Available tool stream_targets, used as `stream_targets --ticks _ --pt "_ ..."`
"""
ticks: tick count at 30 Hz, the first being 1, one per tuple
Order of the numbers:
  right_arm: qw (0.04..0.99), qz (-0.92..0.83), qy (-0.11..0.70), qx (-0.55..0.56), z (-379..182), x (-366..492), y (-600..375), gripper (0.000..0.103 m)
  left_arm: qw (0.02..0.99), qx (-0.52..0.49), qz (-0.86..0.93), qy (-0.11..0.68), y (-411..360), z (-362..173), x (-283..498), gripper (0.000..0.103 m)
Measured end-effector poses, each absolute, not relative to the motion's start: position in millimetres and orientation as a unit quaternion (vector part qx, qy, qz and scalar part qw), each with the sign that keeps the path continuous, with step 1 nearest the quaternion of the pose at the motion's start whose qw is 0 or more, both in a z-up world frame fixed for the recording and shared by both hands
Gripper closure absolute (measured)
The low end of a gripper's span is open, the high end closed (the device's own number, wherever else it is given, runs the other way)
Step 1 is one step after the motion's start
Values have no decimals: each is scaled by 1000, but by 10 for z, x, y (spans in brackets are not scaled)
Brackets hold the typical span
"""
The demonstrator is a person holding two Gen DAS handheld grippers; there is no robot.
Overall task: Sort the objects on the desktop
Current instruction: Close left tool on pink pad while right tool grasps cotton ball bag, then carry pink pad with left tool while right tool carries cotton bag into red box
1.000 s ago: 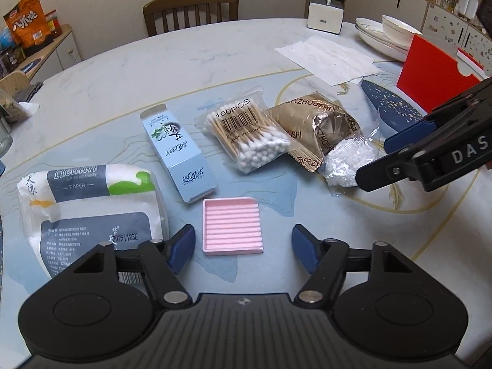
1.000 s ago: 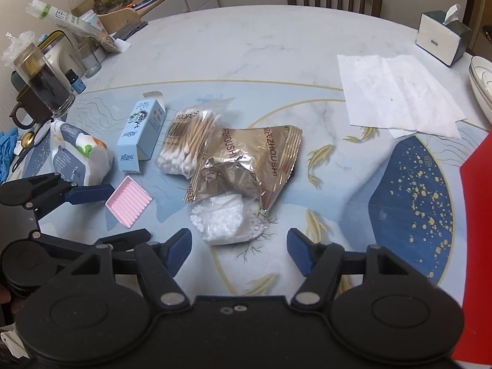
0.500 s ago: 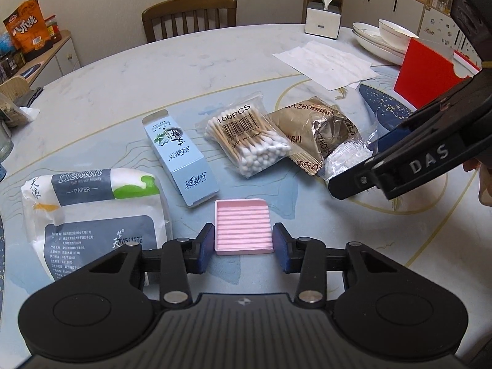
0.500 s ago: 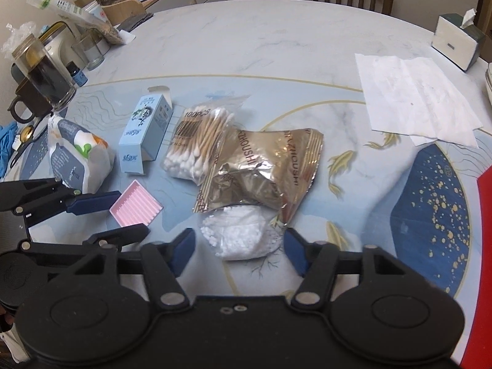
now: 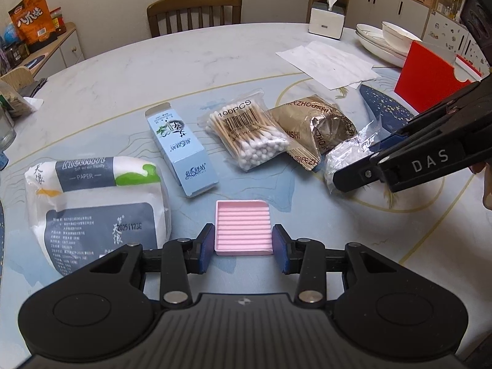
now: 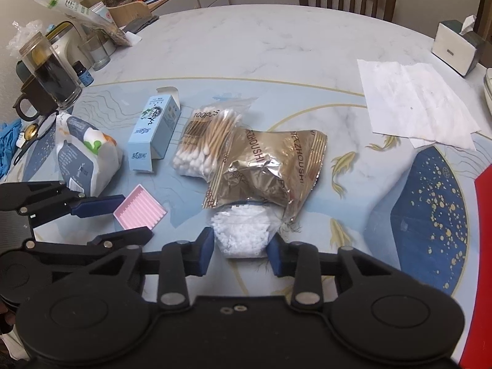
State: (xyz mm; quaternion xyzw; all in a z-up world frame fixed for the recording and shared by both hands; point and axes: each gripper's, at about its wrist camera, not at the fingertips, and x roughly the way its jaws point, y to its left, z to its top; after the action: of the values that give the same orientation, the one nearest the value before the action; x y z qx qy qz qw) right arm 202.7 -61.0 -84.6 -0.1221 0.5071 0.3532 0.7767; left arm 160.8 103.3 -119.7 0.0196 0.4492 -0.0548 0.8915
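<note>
Left wrist view: left tongs [image 5: 243, 243] narrowed onto the pink tray [image 5: 243, 228], both blue pads pressing its sides; tray flat on the counter [image 5: 190, 70], near edge. Tissue pack [image 5: 95, 203] just left of the tray. Blue box [image 5: 181, 150] lies behind the tray, then swab bag [image 5: 246, 135], then gold pouch [image 5: 319, 129], in a row going right. White bead bag [image 5: 347, 156] touches the pouch's near corner. Right tongs [image 5: 369, 166] come in from the right, tips on the bead bag. Paper sheets [image 5: 326, 61], red folder [image 5: 427, 83], tissue box [image 5: 326, 20], bowls [image 5: 390, 38] and chair [image 5: 193, 12] farther back.

Right wrist view: right tongs [image 6: 241, 250] clamped on the bead bag [image 6: 243, 233], pads squeezing both sides; bag rests on the counter [image 6: 276, 49], its far end tucked under the gold pouch [image 6: 264, 169]. Swab bag [image 6: 206, 141] overlaps the pouch's left edge. Blue box [image 6: 153, 135] just left of the swabs, tissue pack [image 6: 83, 156] beyond. Left tongs [image 6: 123, 218] at lower left, straddling the pink tray [image 6: 141, 210]. Dark jar [image 6: 52, 73] and small bottle [image 6: 81, 73] at far left.
</note>
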Motion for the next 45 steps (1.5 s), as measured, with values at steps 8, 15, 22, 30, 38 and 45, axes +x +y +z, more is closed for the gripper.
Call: stream_targets --ticks 8,15,22,30,38,45 --pt "780 355 503 -113 -763 1948 -736 68 890 17 -56 453 964 -1155 1547 64" --pt "782 355 503 -101 -696 1878 -910 68 892 13 -56 448 903 -1063 1475 64" --pt "787 354 499 -85 -574 1828 -1152 68 894 13 -57 443 792 -955 1403 64" --pt "791 360 490 -71 -361 1793 -1470 68 900 12 -60 432 575 -780 1371 64" --pt "797 374 471 -51 -79 1809 -1851 68 904 14 -71 422 263 -596 1386 64" --pt "805 374 458 -47 67 1907 -2187 68 907 22 -81 412 -69 -460 1462 64"
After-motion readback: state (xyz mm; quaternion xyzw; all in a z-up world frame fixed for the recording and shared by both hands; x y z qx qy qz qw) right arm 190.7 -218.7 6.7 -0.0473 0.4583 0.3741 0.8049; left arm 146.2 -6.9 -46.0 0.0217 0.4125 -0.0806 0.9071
